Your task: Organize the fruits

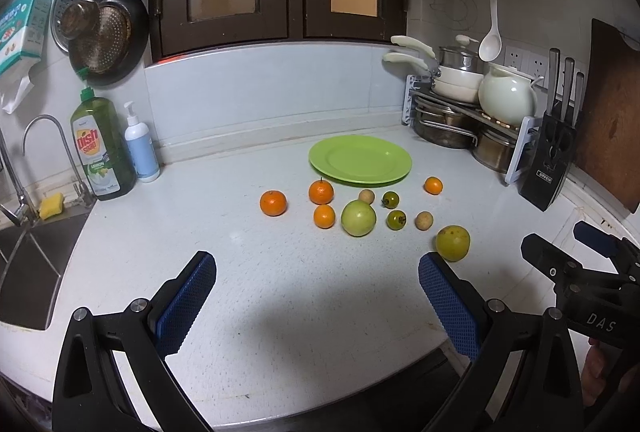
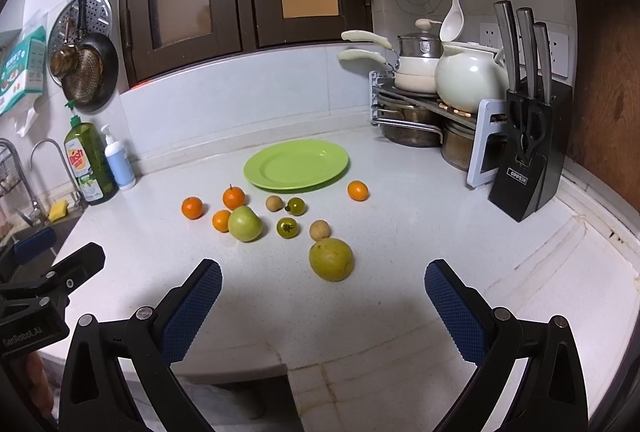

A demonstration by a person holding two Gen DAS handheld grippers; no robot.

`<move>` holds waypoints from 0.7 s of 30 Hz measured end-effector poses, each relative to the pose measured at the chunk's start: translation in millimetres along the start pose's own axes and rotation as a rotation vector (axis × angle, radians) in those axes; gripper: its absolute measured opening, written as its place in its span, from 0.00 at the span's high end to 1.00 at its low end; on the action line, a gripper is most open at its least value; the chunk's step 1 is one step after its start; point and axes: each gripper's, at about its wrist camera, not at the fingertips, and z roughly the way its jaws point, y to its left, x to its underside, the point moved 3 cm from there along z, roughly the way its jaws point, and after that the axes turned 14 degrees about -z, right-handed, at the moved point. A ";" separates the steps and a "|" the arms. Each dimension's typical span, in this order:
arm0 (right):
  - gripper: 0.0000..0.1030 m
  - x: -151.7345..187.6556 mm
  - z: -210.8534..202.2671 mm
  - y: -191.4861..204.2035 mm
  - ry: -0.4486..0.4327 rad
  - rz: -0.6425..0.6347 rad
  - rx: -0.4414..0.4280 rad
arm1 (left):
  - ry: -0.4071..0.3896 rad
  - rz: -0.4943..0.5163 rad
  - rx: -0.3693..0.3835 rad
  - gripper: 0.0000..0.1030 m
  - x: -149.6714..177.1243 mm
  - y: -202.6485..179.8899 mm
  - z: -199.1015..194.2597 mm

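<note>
Both grippers hover above the near edge of the table with nothing in them: the left gripper (image 1: 318, 294) has its jaws spread wide, and so does the right gripper (image 2: 323, 298).

The fruit lies loose on the white table (image 2: 420, 216), ahead of both pairs of jaws, and the green plate (image 2: 297, 164) sits empty just beyond it. Nearest the right jaws — almost straight ahead of them — is the yellow-green guava (image 2: 331, 259). Further out are the pale green apple (image 2: 245, 223), two small dark green tomatoes (image 2: 287, 227), two tan longans (image 2: 319, 230) and four mandarins, one of which (image 2: 357, 190) sits apart on the right side beside the plate's rim.

As a judgement of handling:
- The guava and apple are firm, smooth and round, heavier than the rest; take them across the widest middle, jaws level, so they cannot squirt out.
- The mandarins have soft, loose skin — a gentle squeeze at the equator should do.
- The tomatoes are thin-skinned and likely to split under a hard pinch.
- The longans are small, light and apt to roll, so the pads should close low, near the table.

None looks fragile in the sense of shattering, but all will roll if nudged.
</note>
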 end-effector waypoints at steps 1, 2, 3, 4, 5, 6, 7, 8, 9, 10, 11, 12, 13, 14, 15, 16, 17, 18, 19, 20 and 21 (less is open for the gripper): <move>0.01 -0.2 1.0 0.4 0.003 0.001 0.003 | 0.001 0.002 0.002 0.00 -0.5 0.4 1.6; 0.01 -0.4 2.1 1.8 0.006 0.000 0.007 | 0.003 0.006 0.003 0.00 -1.4 0.5 4.4; 0.01 -0.3 3.5 2.3 0.010 0.001 0.012 | 0.006 0.009 0.006 0.00 -2.0 1.1 6.6; 0.01 -0.2 5.7 2.7 0.015 0.005 0.017 | 0.008 0.013 0.010 0.00 -2.7 1.6 9.3; 0.01 -0.6 7.3 3.5 0.020 0.007 0.022 | 0.011 0.020 0.014 0.00 -3.5 2.6 12.9; 0.01 -0.8 9.9 4.0 0.026 0.011 0.029 | 0.016 0.027 0.017 0.00 -4.4 3.8 16.8; 0.01 -0.9 11.8 5.0 0.030 0.016 0.034 | 0.021 0.037 0.024 0.00 -6.1 5.2 22.4; 0.01 -1.5 14.8 6.0 0.036 0.021 0.041 | 0.024 0.044 0.030 0.00 -7.3 5.8 25.8; 0.01 -2.1 17.8 6.9 0.042 0.025 0.049 | 0.029 0.054 0.039 0.00 -9.4 6.9 31.0; 0.01 -3.1 21.1 8.3 0.049 0.030 0.056 | 0.032 0.060 0.048 0.00 -11.4 7.9 35.3; 0.01 -4.4 24.8 9.9 0.055 0.034 0.062 | 0.035 0.067 0.061 0.00 -14.0 9.1 40.6; 0.01 -5.6 28.2 11.6 0.059 0.038 0.069 | 0.040 0.076 0.076 0.00 -16.4 10.3 45.4; 0.01 -6.6 31.7 13.6 0.064 0.043 0.079 | 0.045 0.089 0.095 0.00 -19.7 11.7 51.6; 0.01 -7.6 35.5 16.0 0.071 0.048 0.086 | 0.046 0.099 0.107 0.00 -21.7 12.0 55.0; 0.01 -8.2 38.6 17.8 0.076 0.054 0.093 | 0.047 0.118 0.124 0.00 -24.3 12.2 60.5; 0.01 -8.6 42.8 20.1 0.086 0.064 0.105 | 0.048 0.136 0.138 0.00 -26.2 11.3 65.0; 0.01 -8.9 45.1 21.7 0.093 0.071 0.113 | 0.049 0.162 0.158 0.00 -28.3 11.0 71.4; 0.01 -8.0 47.0 23.4 0.098 0.082 0.125 | 0.050 0.178 0.169 0.01 -29.3 10.3 75.0; 0.01 -7.3 49.3 25.0 0.105 0.094 0.137 | 0.053 0.197 0.182 0.03 -29.9 9.5 79.5; 0.01 -6.1 51.8 26.5 0.116 0.109 0.151 | 0.059 0.215 0.198 0.04 -30.3 9.6 84.0; 0.01 -5.2 53.6 27.8 0.124 0.122 0.162 | 0.067 0.235 0.219 0.05 -30.5 9.2 89.6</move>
